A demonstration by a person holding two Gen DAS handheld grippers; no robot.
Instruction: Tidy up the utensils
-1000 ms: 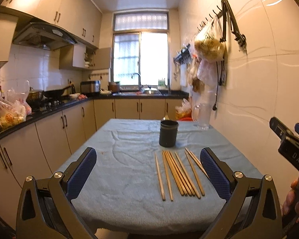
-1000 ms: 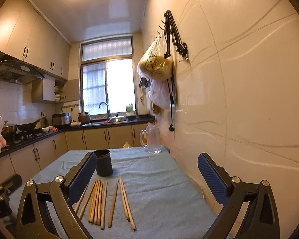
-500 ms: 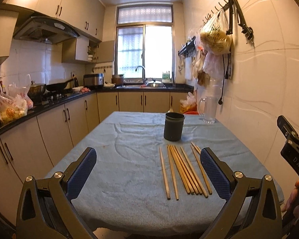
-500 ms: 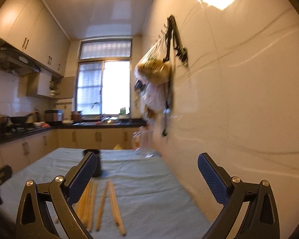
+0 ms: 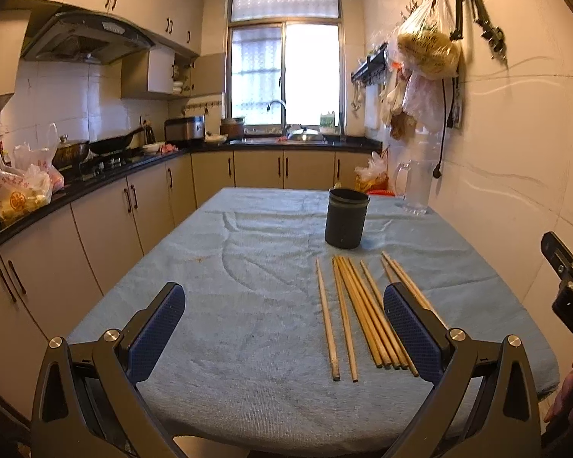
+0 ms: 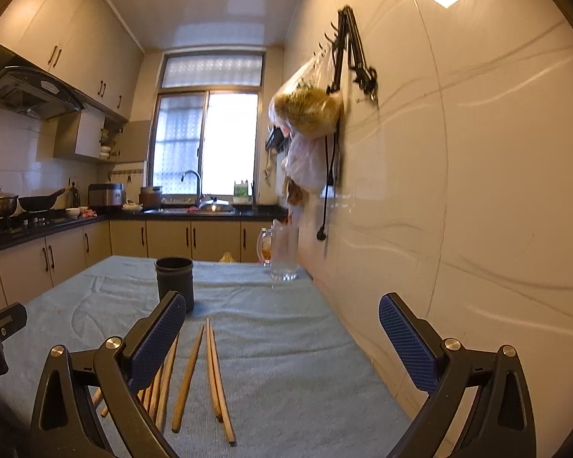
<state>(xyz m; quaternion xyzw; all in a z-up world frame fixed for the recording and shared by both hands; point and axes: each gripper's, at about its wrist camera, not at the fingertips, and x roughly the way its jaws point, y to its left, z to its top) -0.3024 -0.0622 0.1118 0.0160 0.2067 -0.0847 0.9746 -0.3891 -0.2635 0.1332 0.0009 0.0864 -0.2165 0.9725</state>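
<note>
L wrist view: I'm holding my left claw (image 5: 284, 328) wide apart w/ nothing in it, over the blue-clothed table (image 5: 217, 267); chopsticks (image 5: 363, 313) are lying flat just before the dark cup (image 5: 346, 217). R wrist view: my right claw (image 6: 282, 339) is gaping too, empty, w/ chopsticks (image 6: 195, 366) lying under its left finger and the cup (image 6: 174, 280) standing just beyond them.

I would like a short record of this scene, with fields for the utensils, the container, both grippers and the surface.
utensils: wooden chopsticks, lying loose and roughly parallel on the cloth
container: dark cylindrical holder, upright, beyond the chopsticks, nothing visible sticking out
left gripper: open, holding nothing
right gripper: open, holding nothing
surface: table with a light blue cloth
other: clear glass pitcher by the wall
</note>
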